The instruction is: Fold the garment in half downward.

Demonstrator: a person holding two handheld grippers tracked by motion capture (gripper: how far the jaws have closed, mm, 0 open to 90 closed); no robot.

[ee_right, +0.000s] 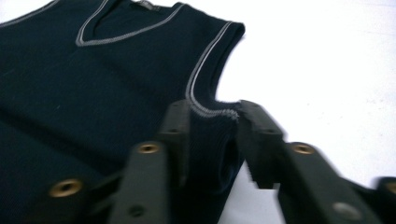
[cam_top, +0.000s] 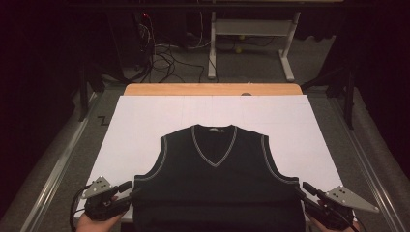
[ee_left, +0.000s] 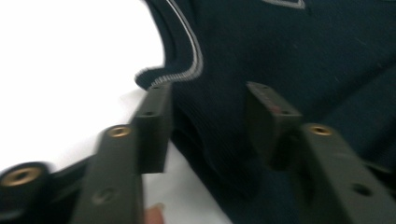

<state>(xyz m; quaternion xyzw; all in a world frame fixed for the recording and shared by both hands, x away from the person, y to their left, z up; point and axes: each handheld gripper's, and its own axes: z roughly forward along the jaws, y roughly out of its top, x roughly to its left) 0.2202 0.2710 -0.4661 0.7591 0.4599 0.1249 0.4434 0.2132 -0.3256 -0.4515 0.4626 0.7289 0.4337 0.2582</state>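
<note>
A dark sleeveless V-neck vest with pale trim lies flat on a white sheet, neck pointing away, hem hanging off the near edge. My left gripper sits at the vest's left side just below the armhole. In the left gripper view its jaws stand apart, with the vest's folded side edge between them. My right gripper mirrors it at the right side. Its jaws are also apart around the bunched edge under the armhole of the vest.
The sheet covers a wooden table whose far edge shows. Metal rails run along both sides. Behind the table are a white desk frame and loose cables on the floor.
</note>
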